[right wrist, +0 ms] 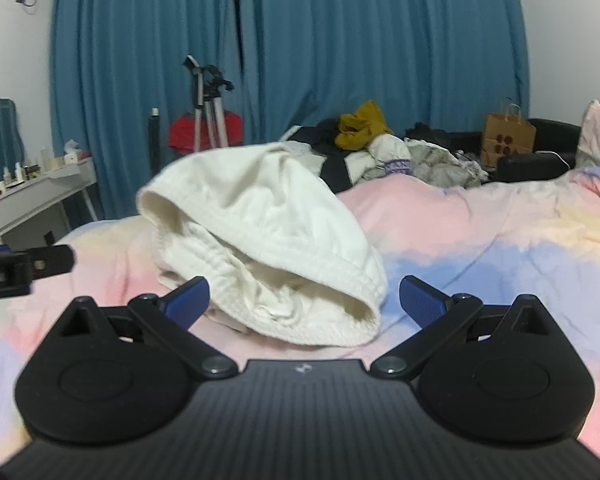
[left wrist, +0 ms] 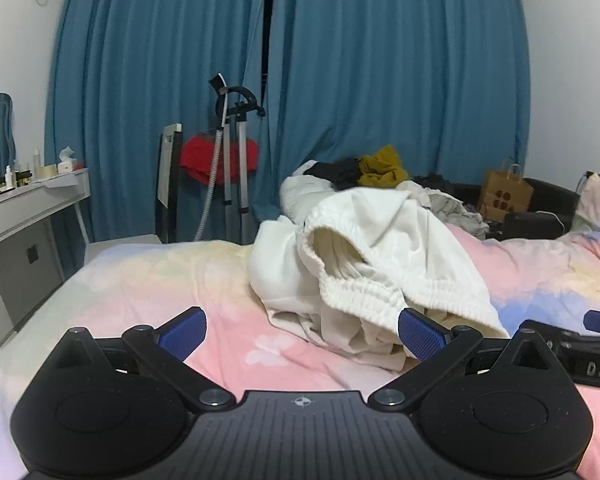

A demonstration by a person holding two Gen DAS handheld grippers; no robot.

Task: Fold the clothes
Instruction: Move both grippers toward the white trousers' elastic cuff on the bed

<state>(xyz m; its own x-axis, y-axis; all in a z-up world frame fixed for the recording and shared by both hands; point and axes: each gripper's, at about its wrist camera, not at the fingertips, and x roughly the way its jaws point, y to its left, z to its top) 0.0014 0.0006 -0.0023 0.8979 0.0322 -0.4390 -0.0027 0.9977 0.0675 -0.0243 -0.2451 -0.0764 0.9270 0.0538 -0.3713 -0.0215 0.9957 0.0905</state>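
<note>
A crumpled white garment (left wrist: pixel 380 264) with an elastic waistband lies in a heap on the pastel bed cover (left wrist: pixel 160 280). My left gripper (left wrist: pixel 302 332) is open and empty, just short of the heap, its right fingertip close to the cloth's front edge. In the right wrist view the same white garment (right wrist: pixel 268 248) lies straight ahead. My right gripper (right wrist: pixel 304 300) is open and empty, its jaws wide on either side of the near hem, not touching it. The left gripper (right wrist: pixel 20 268) shows at that view's left edge.
A pile of other clothes, dark, mustard and grey (left wrist: pixel 376 172), sits at the far side of the bed. A brown paper bag (left wrist: pixel 504 196), a black seat (left wrist: pixel 540 216), a garment steamer stand (left wrist: pixel 232 152) and a white dresser (left wrist: pixel 28 208) surround it. Blue curtains (left wrist: pixel 340 60) hang behind.
</note>
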